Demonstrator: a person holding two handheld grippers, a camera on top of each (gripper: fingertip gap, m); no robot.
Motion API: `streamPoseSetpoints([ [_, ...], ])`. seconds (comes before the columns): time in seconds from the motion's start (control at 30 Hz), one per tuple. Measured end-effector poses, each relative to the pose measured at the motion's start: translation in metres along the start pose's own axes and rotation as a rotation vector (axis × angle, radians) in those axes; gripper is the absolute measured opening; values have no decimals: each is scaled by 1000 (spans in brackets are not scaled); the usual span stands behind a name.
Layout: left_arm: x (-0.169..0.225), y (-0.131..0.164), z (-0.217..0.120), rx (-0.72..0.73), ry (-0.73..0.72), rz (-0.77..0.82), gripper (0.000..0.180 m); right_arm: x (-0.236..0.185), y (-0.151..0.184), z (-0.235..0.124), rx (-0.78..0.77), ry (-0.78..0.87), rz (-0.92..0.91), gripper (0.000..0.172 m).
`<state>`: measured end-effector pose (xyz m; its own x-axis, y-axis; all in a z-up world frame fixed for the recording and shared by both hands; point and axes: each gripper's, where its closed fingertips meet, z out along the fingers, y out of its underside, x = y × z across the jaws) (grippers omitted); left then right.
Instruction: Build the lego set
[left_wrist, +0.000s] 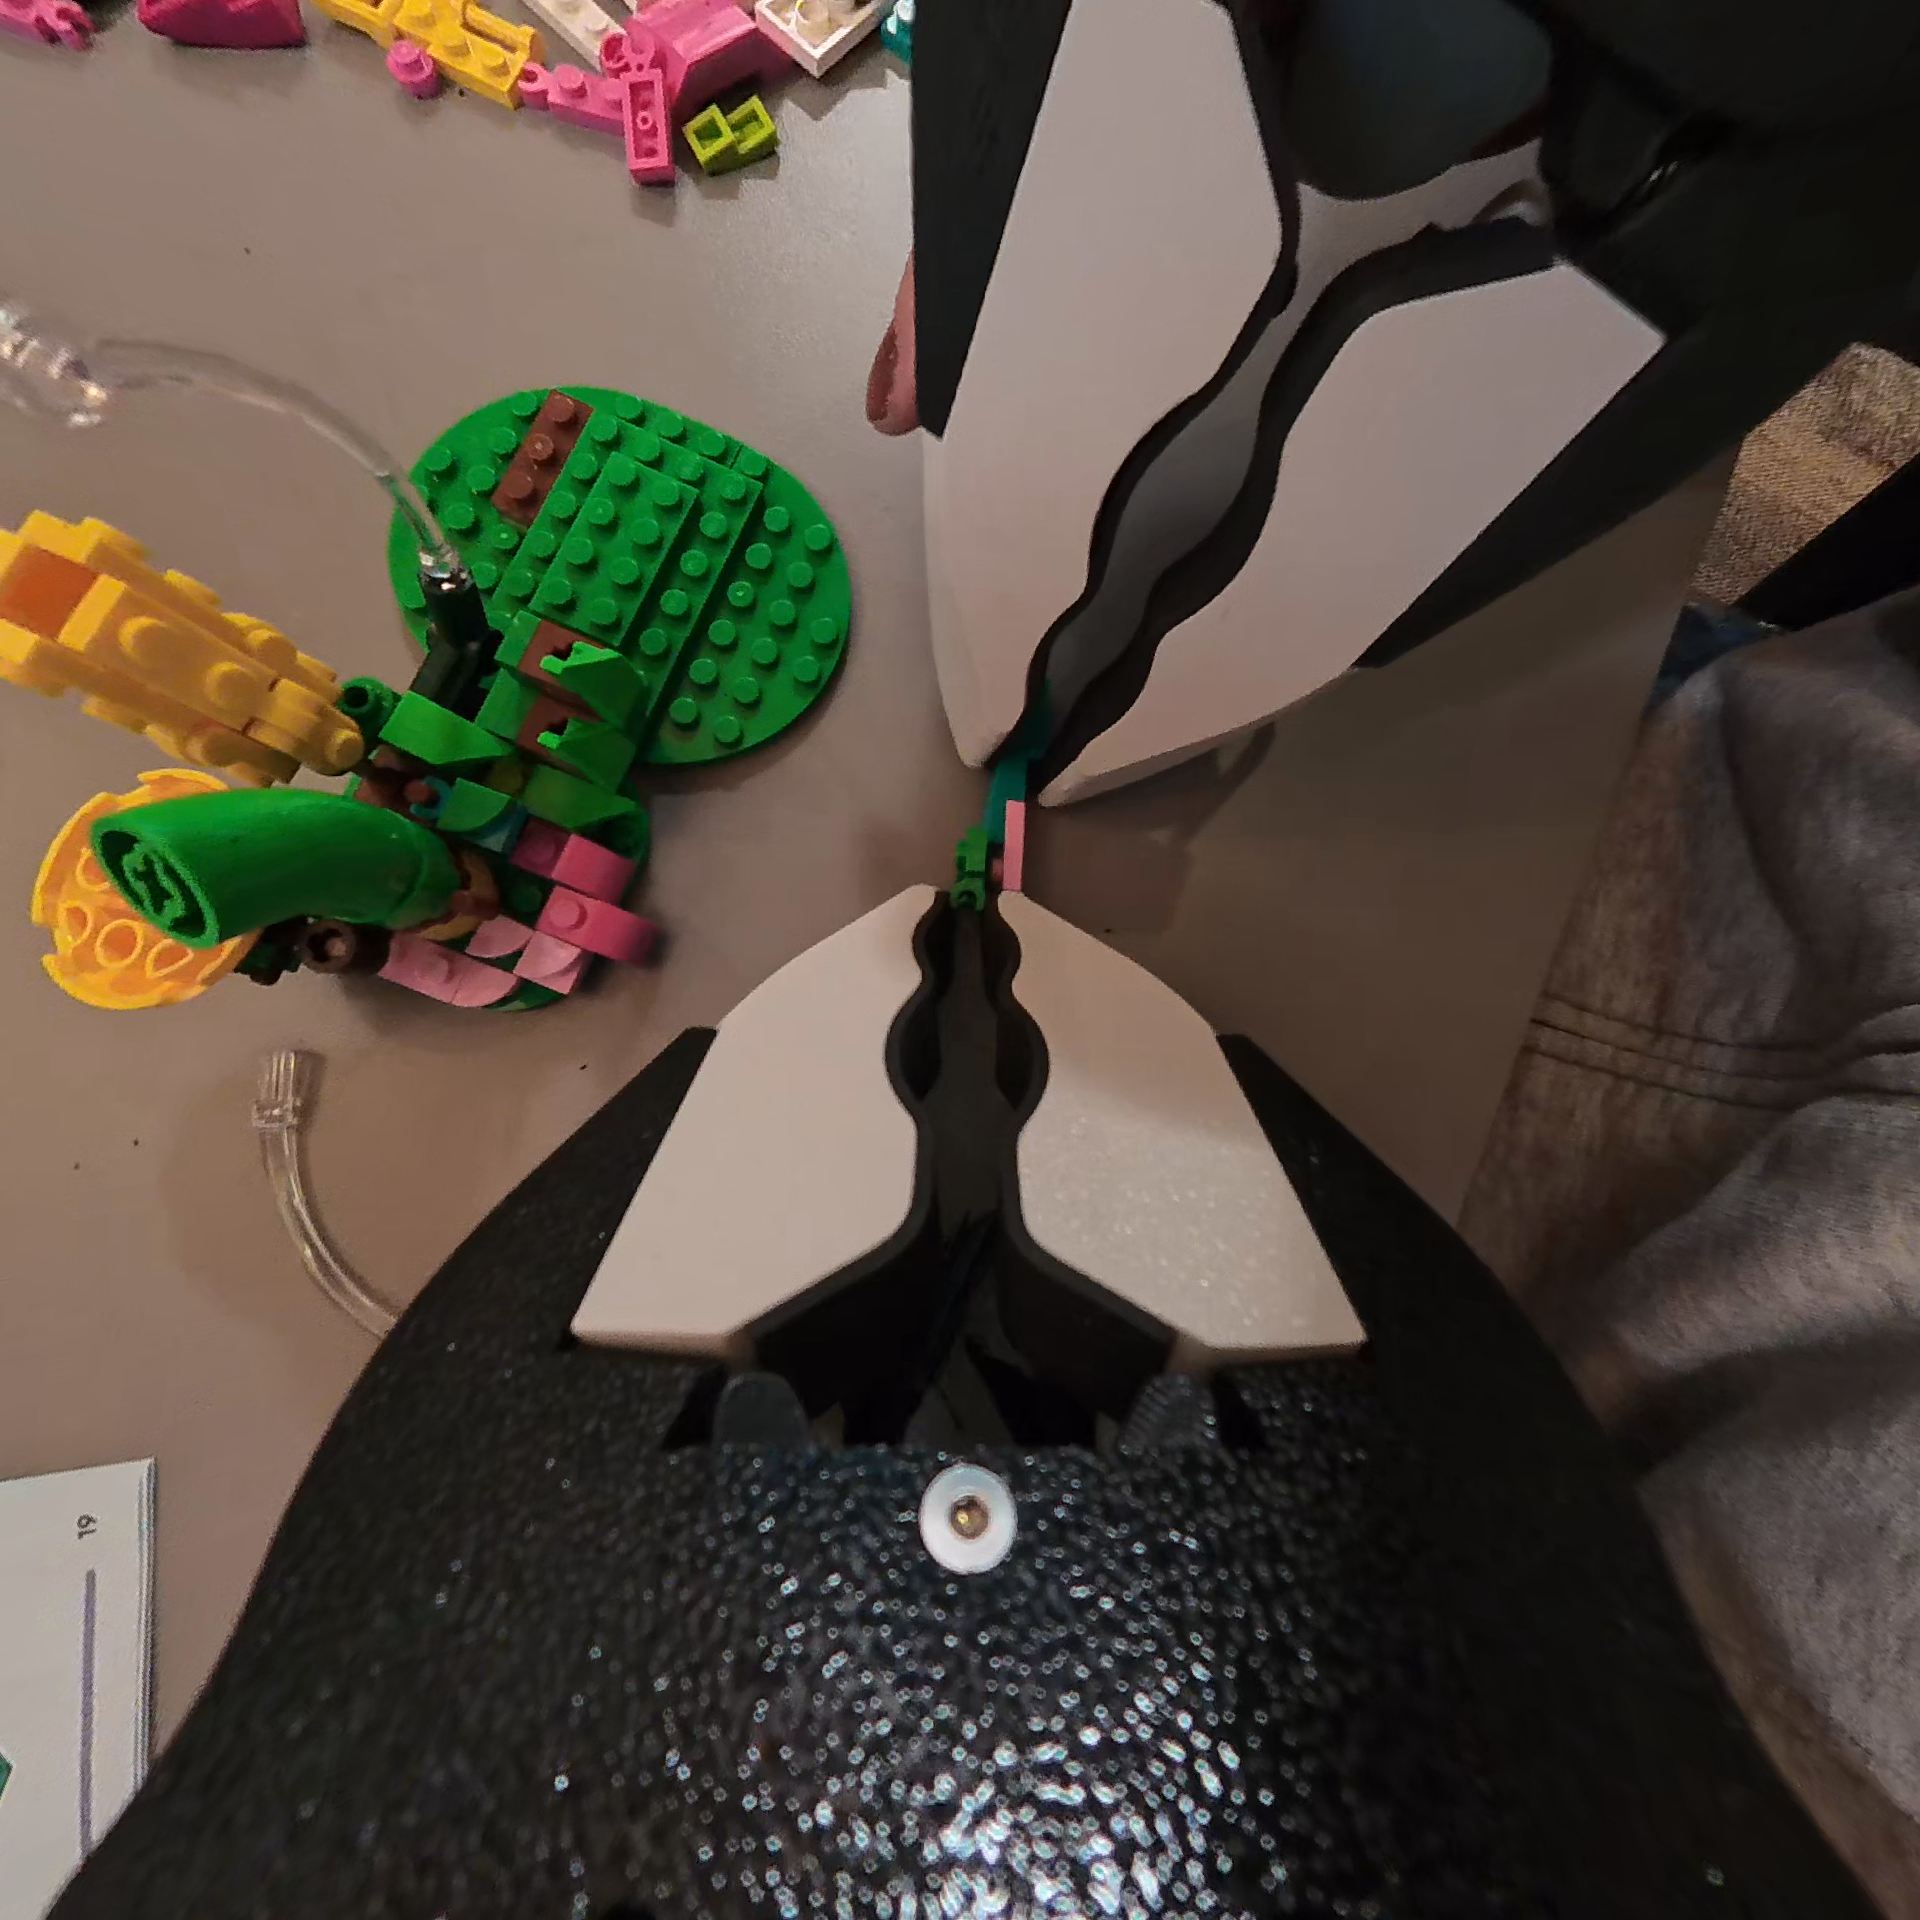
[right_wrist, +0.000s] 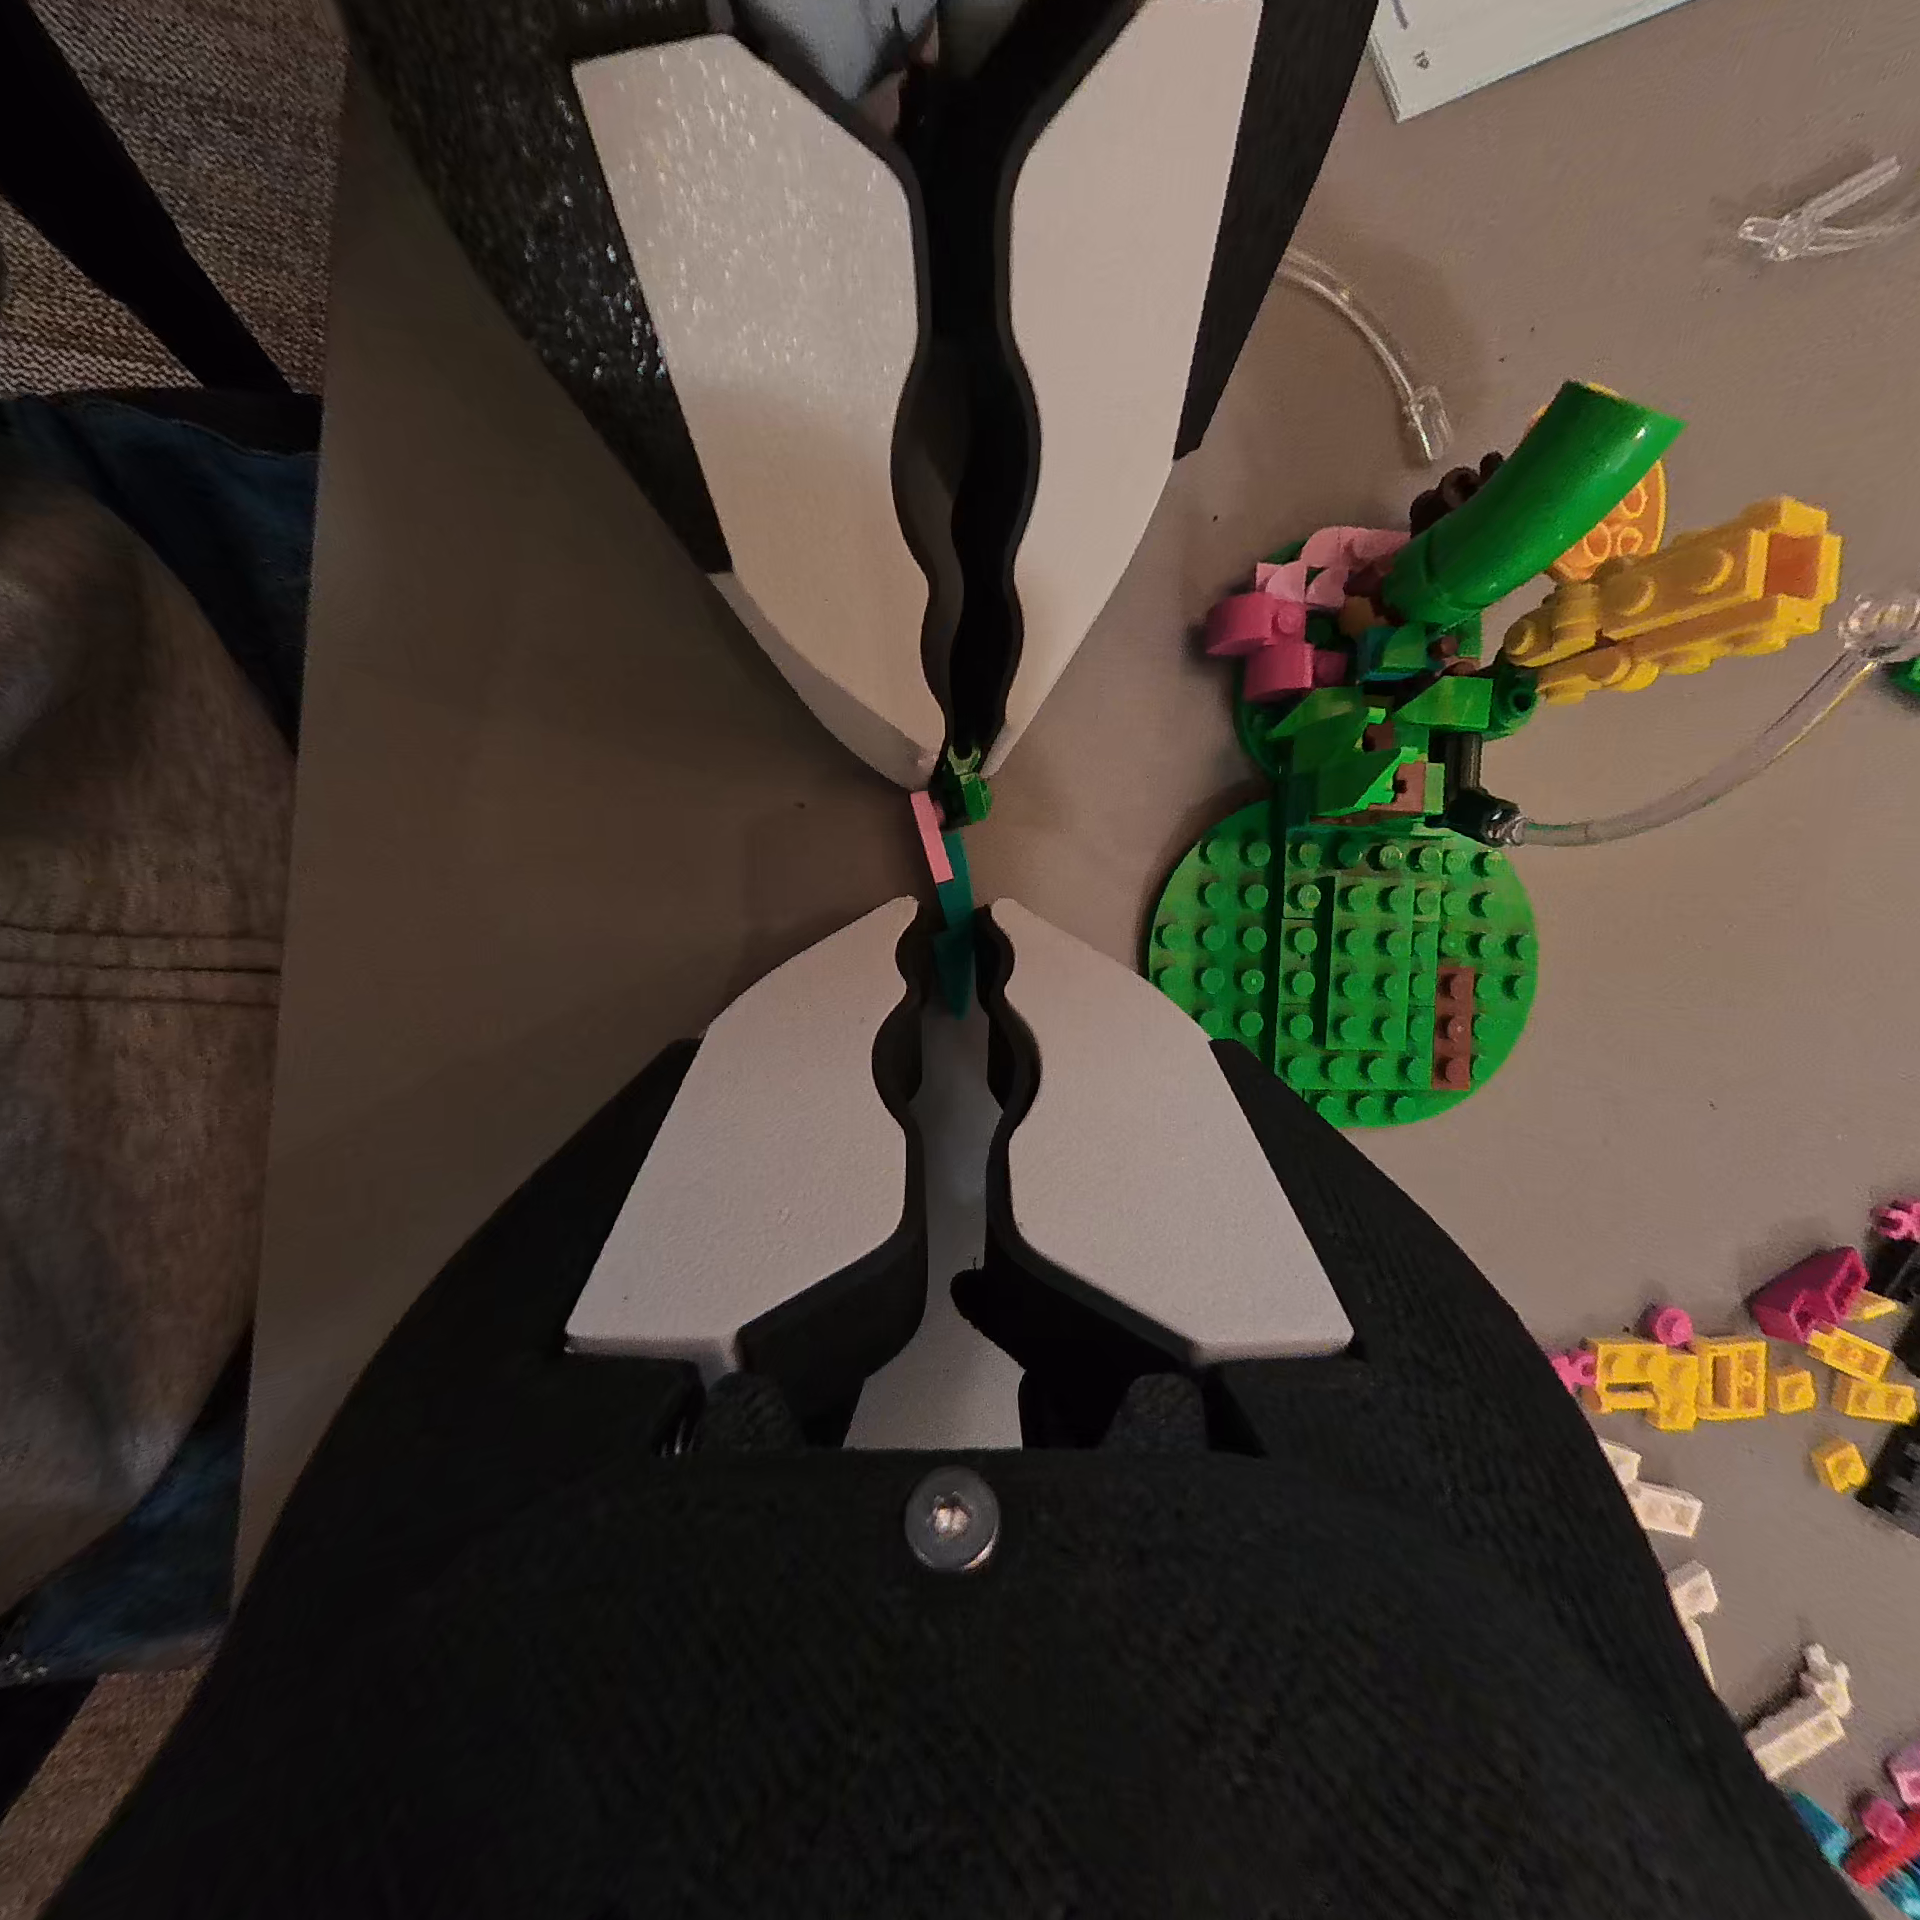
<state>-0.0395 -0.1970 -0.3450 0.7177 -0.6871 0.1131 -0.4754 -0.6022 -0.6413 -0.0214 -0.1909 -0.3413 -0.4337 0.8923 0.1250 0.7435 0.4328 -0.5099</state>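
Left wrist view, grippers (left_wrist: 971, 906) tip-to-tip, pinching brick piece (left_wrist: 1000, 831)

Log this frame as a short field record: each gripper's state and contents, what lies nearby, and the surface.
left gripper: shut on the bright green end of a small brick piece
right gripper: shut on the teal leaf at the other end of the same assembly
between them: a thin pink tile joined to the teal leaf, held above the table
nearby model: round green plate with a yellow flower and pink petals
loose parts: pink and yellow bricks, clear curved tube
surface: grey table
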Motion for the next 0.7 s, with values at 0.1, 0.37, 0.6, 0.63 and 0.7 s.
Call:
streamPoseSetpoints([
  [0.1, 0, 0, 0, 6, 2, -6, 6, 1, -1, 1, 6, 6, 10, 6],
  [0.37, 1, 2, 0, 5, -1, 2, 6, -1, -8, 2, 55, -24, -3, 26],
  [0.6, 1, 1, 0, 16, -19, 8, 6, -6, -16, 7, 99, -71, -55, 26],
  [0.63, 1, 2, 0, 18, -23, 7, 6, -5, -16, 7, 101, -70, -54, 25],
  [0.7, 1, 1, 0, 22, -28, 10, 6, -4, -17, 8, 107, -73, -55, 22],
])
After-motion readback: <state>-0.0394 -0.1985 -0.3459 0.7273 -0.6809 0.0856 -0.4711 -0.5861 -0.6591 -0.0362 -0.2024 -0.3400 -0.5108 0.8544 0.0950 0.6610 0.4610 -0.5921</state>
